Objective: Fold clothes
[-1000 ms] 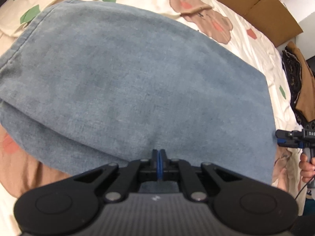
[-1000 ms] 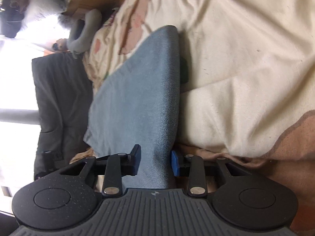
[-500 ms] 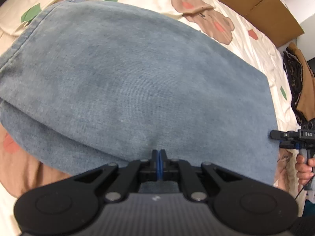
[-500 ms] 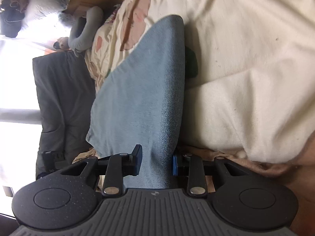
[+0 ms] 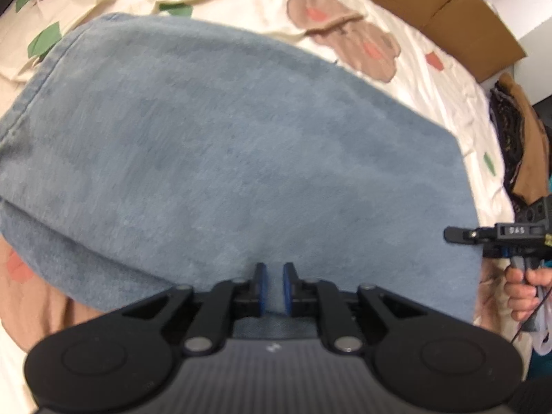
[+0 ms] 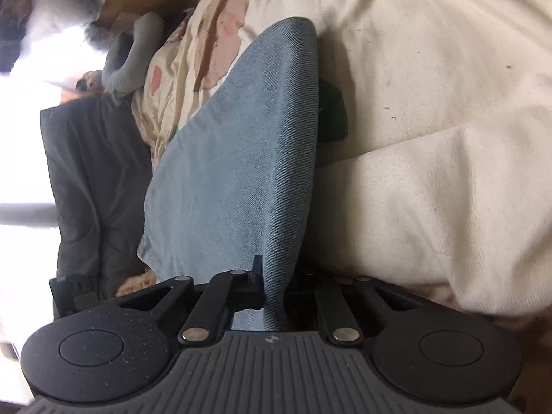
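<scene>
I see the blue denim garment (image 5: 234,158) spread across the bed (image 5: 448,110), folded into a wide slab with a rounded fold on one side and a stitched seam running along its far left edge. Its cloth is faded, soft-looking and evenly washed, with a second layer peeking out beneath the near left edge. It lies on a cream sheet printed with brown bears and green leaves, and its near edge reaches the near side of the bed, where my left gripper (image 5: 274,288) sits.

My left gripper's blue pads stand a little apart and its jaws are opening; the garment's near edge lies between them, no longer pinched.

In the right wrist view the garment (image 6: 248,158) shows its twill weave clearly, a fold of it rising up from my right gripper (image 6: 274,286). Those jaws are closing, and the cloth is squeezed between them. From the left view I see the right gripper (image 5: 455,234) at the garment's right edge, with the person's hand (image 5: 524,289) on its handle.

Cardboard boxes (image 5: 448,13) stand beyond the bed's far edge.
</scene>
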The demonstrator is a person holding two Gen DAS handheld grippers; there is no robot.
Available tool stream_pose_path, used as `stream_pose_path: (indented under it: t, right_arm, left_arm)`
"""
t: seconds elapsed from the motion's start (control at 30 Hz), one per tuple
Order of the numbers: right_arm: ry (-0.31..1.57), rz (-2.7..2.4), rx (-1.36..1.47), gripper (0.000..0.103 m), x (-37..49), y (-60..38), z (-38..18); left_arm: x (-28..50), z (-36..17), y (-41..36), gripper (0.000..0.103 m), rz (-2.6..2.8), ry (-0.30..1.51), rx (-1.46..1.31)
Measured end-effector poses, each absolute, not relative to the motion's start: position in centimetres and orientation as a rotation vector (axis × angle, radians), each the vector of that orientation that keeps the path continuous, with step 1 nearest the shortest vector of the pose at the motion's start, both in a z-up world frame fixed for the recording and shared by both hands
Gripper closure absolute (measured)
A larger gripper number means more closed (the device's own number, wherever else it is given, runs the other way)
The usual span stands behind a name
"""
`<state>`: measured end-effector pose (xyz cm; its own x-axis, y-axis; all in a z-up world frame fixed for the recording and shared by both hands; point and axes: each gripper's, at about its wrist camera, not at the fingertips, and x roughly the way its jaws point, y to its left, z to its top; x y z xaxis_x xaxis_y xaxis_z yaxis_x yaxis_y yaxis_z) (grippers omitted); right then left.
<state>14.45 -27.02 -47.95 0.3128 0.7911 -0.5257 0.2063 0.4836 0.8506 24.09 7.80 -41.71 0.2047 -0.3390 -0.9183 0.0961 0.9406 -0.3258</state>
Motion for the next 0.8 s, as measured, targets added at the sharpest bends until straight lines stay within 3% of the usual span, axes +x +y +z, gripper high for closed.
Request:
stream_pose_path:
  t: [0.8]
  right_arm:
    - [1.203, 0.411, 0.949, 0.099, 18.4, -33.7, -42.2]
  left_arm:
    - [25.9, -41.9, 4.8, 0.087, -0.408, 1.305, -0.222]
